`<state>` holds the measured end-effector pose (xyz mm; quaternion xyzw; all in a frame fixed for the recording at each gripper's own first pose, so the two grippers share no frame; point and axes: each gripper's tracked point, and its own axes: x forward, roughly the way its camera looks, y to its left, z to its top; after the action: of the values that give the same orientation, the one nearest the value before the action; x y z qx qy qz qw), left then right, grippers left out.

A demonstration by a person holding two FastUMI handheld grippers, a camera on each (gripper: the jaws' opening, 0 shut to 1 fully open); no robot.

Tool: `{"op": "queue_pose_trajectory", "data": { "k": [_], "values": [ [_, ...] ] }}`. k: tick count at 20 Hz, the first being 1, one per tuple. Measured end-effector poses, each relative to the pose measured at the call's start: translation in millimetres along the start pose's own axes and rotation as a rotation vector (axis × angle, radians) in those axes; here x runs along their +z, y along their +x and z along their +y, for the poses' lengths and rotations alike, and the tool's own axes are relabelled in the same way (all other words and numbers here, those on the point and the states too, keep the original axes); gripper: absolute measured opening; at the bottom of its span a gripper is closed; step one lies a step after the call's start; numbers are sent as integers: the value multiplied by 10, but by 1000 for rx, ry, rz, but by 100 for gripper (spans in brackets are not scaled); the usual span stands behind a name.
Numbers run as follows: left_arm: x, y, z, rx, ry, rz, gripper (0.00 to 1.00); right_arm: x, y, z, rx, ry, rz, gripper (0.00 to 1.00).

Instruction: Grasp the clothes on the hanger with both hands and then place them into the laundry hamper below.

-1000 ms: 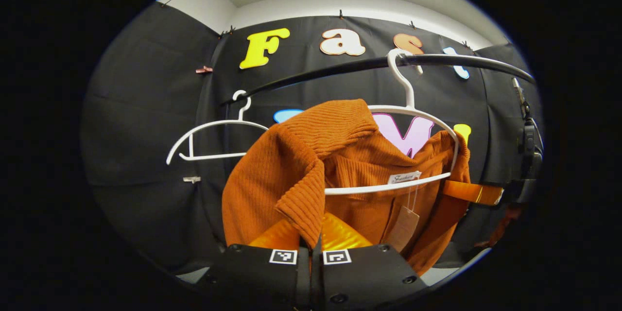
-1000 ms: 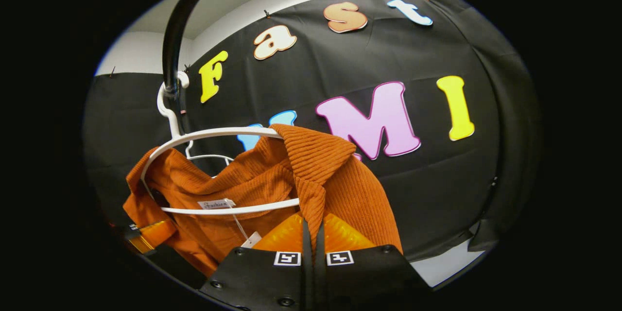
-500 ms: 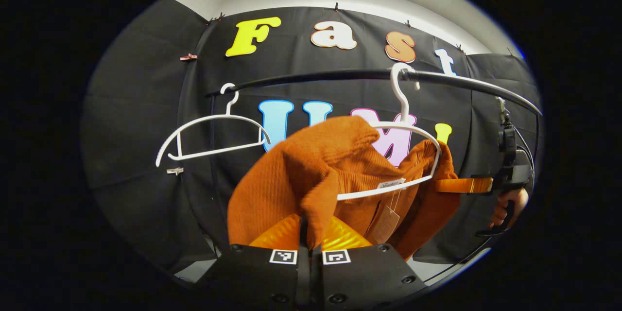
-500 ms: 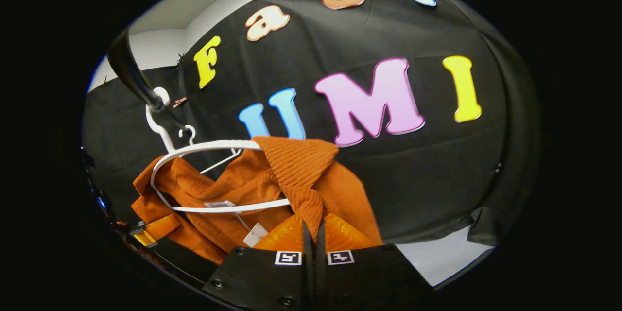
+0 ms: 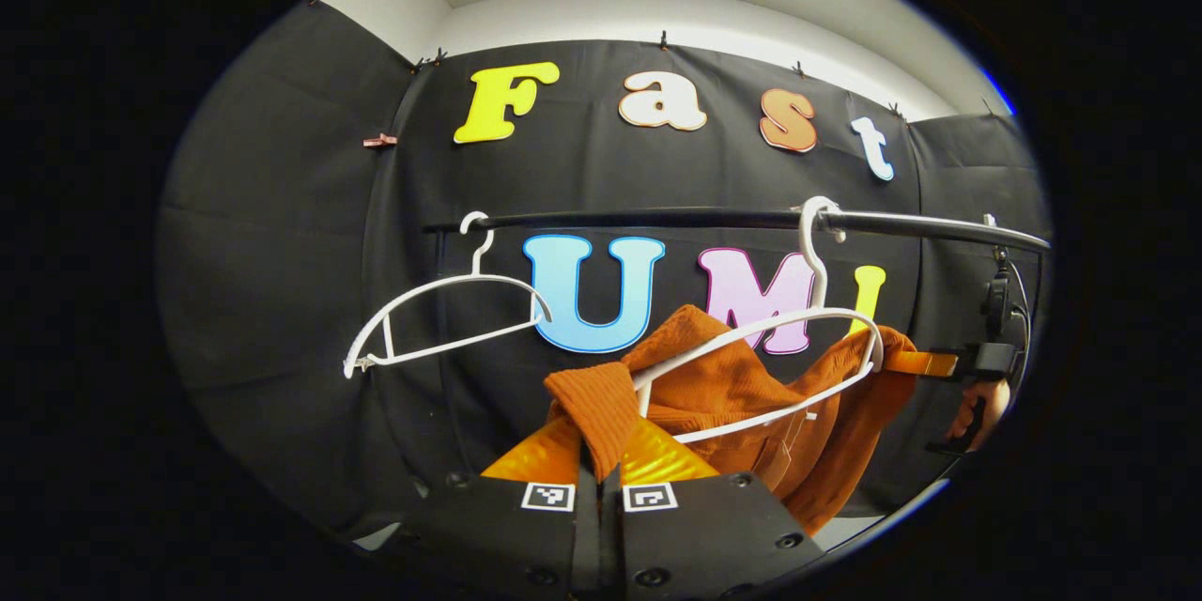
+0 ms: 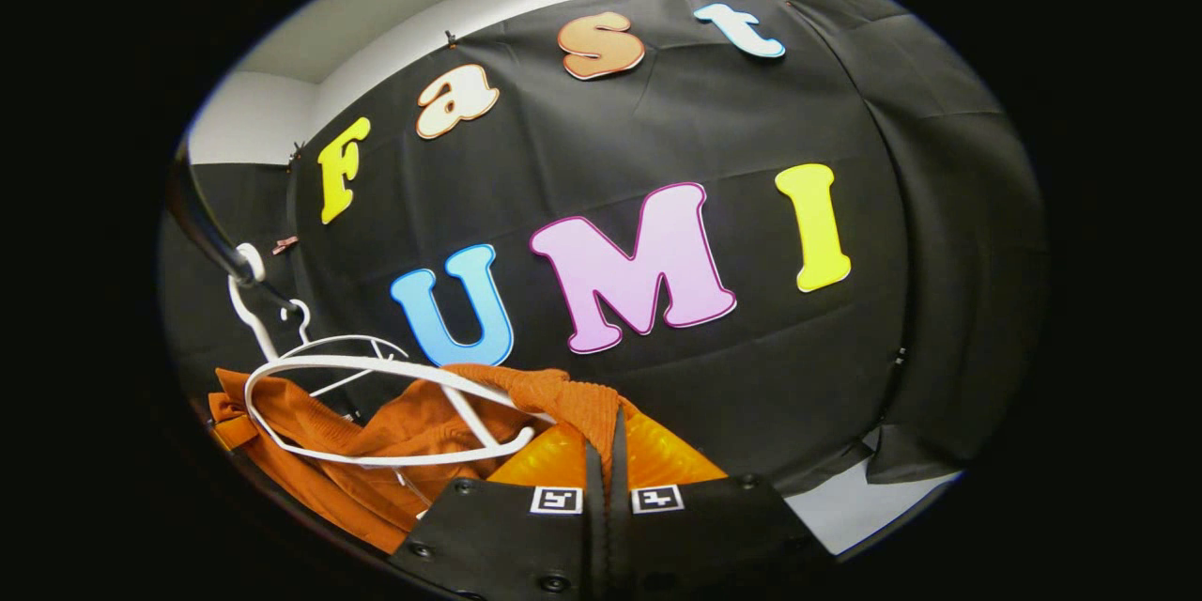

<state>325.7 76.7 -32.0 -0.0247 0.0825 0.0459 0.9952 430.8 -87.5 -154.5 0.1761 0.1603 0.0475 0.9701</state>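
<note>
Pinching sweater [image 5: 723, 385]: hand-held gripper [image 5: 599, 470]

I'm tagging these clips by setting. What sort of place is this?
Probably a staged recording booth set up like a wardrobe corner: black cloth walls, a black metal clothes rail with white plastic hangers, and a ribbed orange knit garment on one of them.

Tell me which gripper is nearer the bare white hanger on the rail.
Left. The left gripper, shut on the orange garment, is just below and right of the bare hanger. The right gripper grips the garment's far shoulder, beyond the loaded hanger.
</note>
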Motion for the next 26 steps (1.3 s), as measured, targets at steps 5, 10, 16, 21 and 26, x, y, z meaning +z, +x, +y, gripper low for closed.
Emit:
{"op": "queue_pose_trajectory", "data": {
  "k": [5,10,16,21,26],
  "values": [
    [-118,42,190,18,-13,25,5,-351,98,-194,-28,49,70,5],
    [-553,51,445,76,-55,102,5,-903,-87,-20,28,119,161,5],
    [-1131,-65,462,75,-55,206,5,-1189,-513,552,183,135,205,5],
    [-1317,-148,88,-2,-82,242,5,-1326,-769,963,275,202,250,5],
    [-1154,-215,-440,-120,-108,224,5,-1286,-1021,1489,389,171,268,5]
  ]
}}
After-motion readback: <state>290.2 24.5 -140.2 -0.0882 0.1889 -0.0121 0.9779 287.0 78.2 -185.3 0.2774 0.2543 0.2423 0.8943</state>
